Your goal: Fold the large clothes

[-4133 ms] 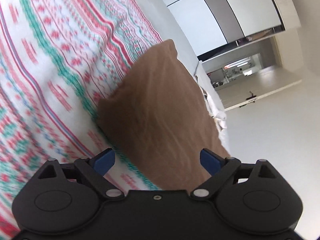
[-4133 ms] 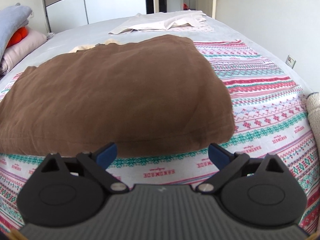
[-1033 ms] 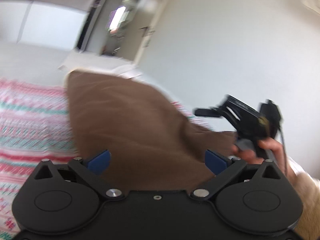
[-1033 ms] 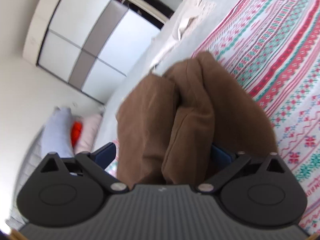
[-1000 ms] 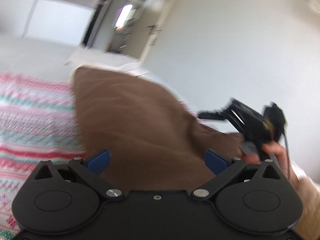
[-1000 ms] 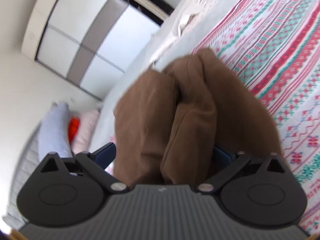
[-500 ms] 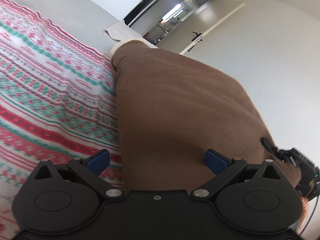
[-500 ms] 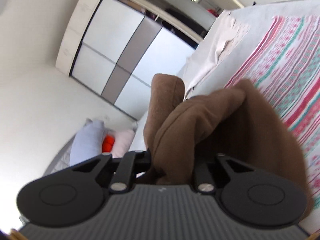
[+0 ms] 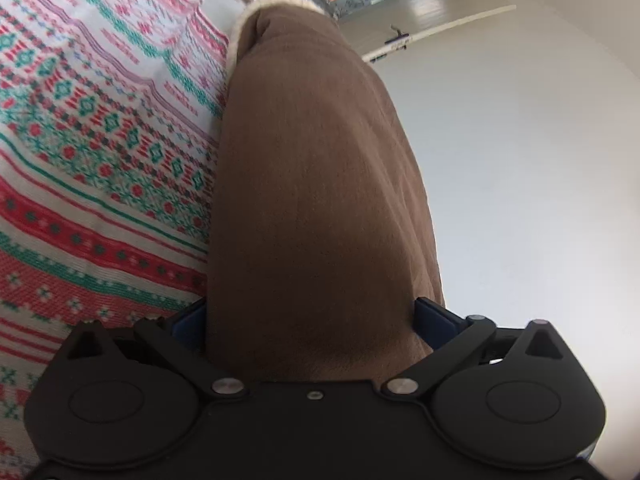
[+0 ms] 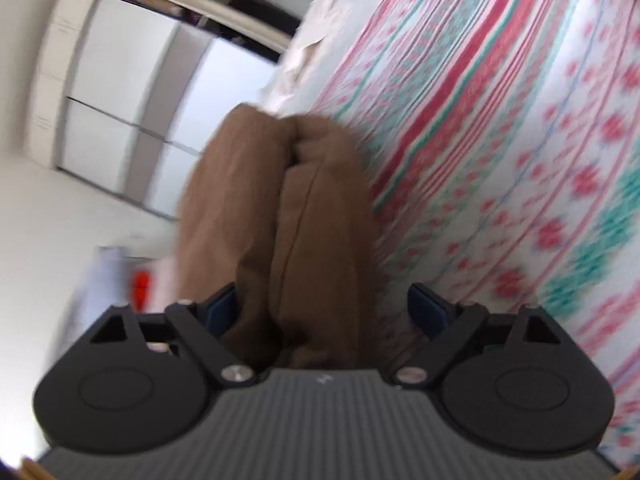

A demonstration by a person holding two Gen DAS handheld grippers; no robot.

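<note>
A large brown garment (image 9: 320, 184) with a cream fleece edge fills the middle of the left wrist view, rising off the patterned bedspread (image 9: 92, 152). My left gripper (image 9: 316, 318) has its jaws wide apart with the garment's thick edge lying between them. In the blurred right wrist view the brown garment (image 10: 296, 216) hangs in two folded lobes. My right gripper (image 10: 320, 306) stands open around its bunched end, with a gap beside the right finger.
The bed carries a red, green and white patterned spread (image 10: 520, 160). A white cloth (image 10: 316, 48) lies at its far end. White wardrobe doors (image 10: 132, 92) stand behind. A pale pillow pile with an orange item (image 10: 140, 284) sits left. A white wall (image 9: 520, 160) is right.
Half a second ago my right gripper was shut on the brown garment; now its jaws are open. Both views have swung, and the garment sits lower toward the bedspread.
</note>
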